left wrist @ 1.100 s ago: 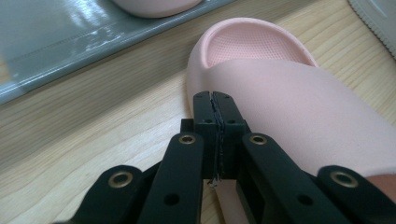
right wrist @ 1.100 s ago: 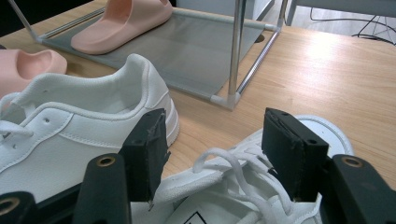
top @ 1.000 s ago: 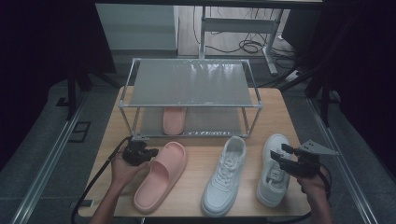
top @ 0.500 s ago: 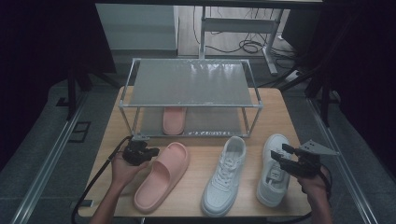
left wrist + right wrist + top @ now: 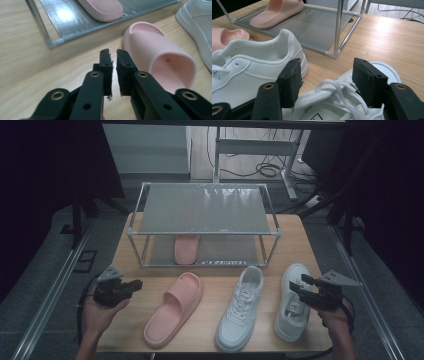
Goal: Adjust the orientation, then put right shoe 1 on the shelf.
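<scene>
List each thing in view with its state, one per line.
Left claw: jaws just opening, narrow gap, nothing between.
Right claw: open wide over right sneaker.
Left sneaker: upright on table.
Near slipper: on table, free.
Far slipper: on rack lower shelf.

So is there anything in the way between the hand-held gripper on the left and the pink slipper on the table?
No. Bare wood lies between the left hand-held gripper and the pink slipper, with nothing on it.
</scene>
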The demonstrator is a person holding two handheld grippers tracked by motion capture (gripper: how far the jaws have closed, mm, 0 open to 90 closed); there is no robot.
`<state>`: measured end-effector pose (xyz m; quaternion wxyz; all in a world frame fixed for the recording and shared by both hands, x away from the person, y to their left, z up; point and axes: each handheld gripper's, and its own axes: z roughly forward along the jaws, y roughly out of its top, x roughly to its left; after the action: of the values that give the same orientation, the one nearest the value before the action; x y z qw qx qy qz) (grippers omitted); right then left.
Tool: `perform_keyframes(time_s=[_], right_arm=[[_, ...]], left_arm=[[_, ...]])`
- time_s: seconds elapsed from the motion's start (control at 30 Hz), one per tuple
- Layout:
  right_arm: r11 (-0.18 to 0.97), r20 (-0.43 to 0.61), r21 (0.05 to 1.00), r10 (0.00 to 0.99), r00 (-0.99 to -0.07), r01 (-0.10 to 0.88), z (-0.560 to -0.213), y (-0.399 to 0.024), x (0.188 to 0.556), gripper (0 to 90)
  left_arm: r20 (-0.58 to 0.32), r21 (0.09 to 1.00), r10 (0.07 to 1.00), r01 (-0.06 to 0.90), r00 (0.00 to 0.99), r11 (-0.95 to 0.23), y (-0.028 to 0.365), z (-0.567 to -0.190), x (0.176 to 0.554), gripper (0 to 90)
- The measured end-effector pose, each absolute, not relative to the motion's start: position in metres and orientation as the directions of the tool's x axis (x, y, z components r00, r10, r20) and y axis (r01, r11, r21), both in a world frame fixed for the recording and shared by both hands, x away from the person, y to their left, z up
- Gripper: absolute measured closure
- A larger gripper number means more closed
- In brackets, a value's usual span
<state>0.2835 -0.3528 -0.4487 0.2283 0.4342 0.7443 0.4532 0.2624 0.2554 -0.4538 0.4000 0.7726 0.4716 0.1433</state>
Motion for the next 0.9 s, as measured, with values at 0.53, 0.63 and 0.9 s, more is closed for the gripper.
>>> perform_keyframes(time_s=[0.53,0.63,0.9], right_arm=[[0.210,0.055,0.874,0.853,-0.519,0.438,-0.448,-0.354,0.283,40.9],[0.209,0.057,0.873,0.852,-0.520,0.440,-0.448,-0.353,0.284,40.9],[0.210,0.055,0.873,0.855,-0.516,0.441,-0.448,-0.355,0.283,40.8]], left_arm=[[-0.166,0.734,0.798,0.613,0.580,-0.292,0.223,-0.457,0.206,46.7],[-0.162,0.730,0.788,0.610,0.594,-0.309,0.213,-0.458,0.205,46.2],[-0.166,0.719,0.763,0.606,0.624,-0.339,0.189,-0.466,0.207,46.7]])
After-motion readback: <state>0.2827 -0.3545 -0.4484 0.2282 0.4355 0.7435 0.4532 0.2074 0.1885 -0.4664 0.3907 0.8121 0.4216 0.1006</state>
